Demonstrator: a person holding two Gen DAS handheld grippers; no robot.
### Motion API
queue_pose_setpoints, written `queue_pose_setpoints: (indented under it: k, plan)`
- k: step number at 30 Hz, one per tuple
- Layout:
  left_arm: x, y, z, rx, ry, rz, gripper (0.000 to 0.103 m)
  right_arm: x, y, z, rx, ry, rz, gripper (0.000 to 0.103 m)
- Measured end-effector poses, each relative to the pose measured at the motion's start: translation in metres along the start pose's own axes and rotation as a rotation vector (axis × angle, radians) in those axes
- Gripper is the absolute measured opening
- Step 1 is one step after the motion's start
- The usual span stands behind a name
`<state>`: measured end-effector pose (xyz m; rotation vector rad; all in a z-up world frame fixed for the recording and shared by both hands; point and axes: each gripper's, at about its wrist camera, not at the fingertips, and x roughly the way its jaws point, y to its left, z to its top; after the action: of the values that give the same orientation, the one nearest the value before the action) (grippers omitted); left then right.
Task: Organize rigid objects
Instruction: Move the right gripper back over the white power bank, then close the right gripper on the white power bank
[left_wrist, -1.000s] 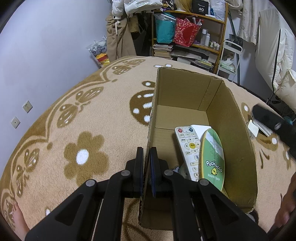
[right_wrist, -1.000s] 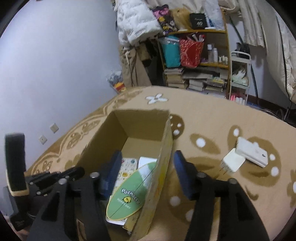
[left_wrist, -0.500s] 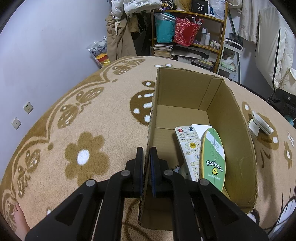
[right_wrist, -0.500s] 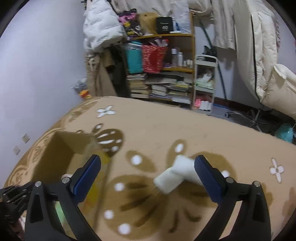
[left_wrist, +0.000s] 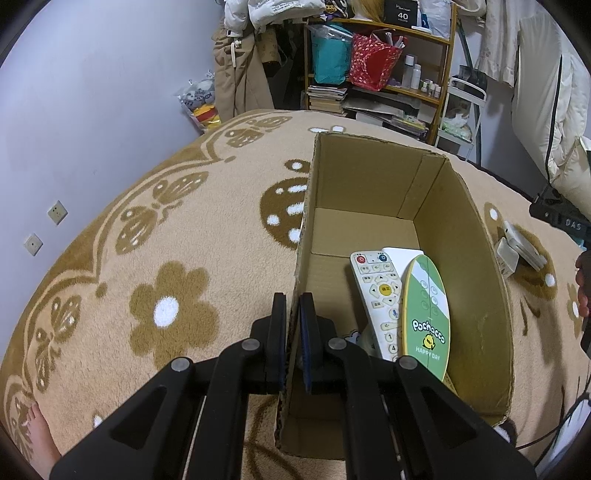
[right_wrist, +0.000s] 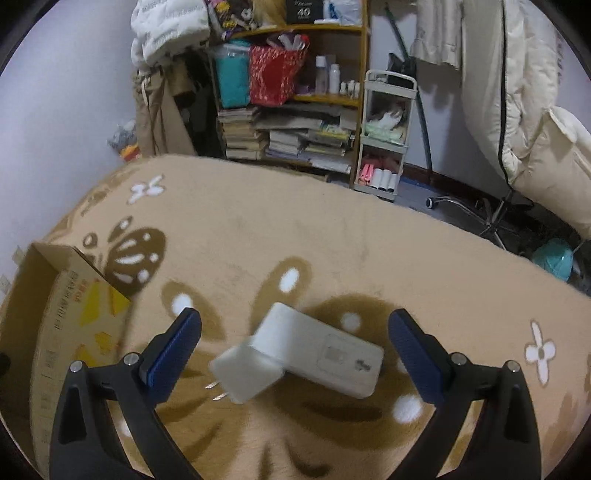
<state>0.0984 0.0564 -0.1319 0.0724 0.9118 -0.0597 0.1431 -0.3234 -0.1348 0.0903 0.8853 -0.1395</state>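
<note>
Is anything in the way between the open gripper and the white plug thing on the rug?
Nothing visible. The white charger and white power bank lie on the rug, framed by the right hand-held gripper, whose fingers stand wide apart.

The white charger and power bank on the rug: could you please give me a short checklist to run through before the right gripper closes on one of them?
1. Right gripper jaws wide open: ok.
2. White charger and power bank lie between the jaws: ok.
3. Which one gets grasped; they touch: cannot tell.
4. Left gripper clamped on cardboard box wall: ok.
5. Free floor space in box beyond the remote: ok.
</note>
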Motion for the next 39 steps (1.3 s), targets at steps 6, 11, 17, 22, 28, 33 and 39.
queue_pose_setpoints:
  k: [6,11,17,22,28,33,39]
  plan:
    - [0.0,-0.001,-0.001,0.015,0.002,0.013,0.007,0.028,-0.009,-0.003,-0.067,0.06,0.025,0.103]
    - [0.001,0.0,-0.001,0.004,0.001,0.001,0.007,0.04,-0.02,-0.012,-0.032,0.091,0.097,0.103]
    - [0.0,-0.001,-0.001,0.01,0.0,0.008,0.007,0.055,-0.026,-0.024,-0.024,0.117,0.067,0.103]
    - [0.0,-0.002,-0.001,0.01,0.0,0.008,0.007,0.062,-0.034,-0.02,0.019,0.13,0.074,0.103]
    - [-0.001,-0.002,-0.001,0.007,0.001,0.008,0.007,0.059,-0.016,-0.023,-0.109,0.147,0.046,0.103]
    - [-0.001,-0.003,-0.002,0.007,0.001,0.008,0.007,0.07,-0.024,-0.022,-0.039,0.151,0.021,0.103]
    - [-0.002,-0.003,-0.002,0.007,0.002,0.007,0.007,0.087,-0.033,-0.029,0.019,0.181,-0.05,0.096]
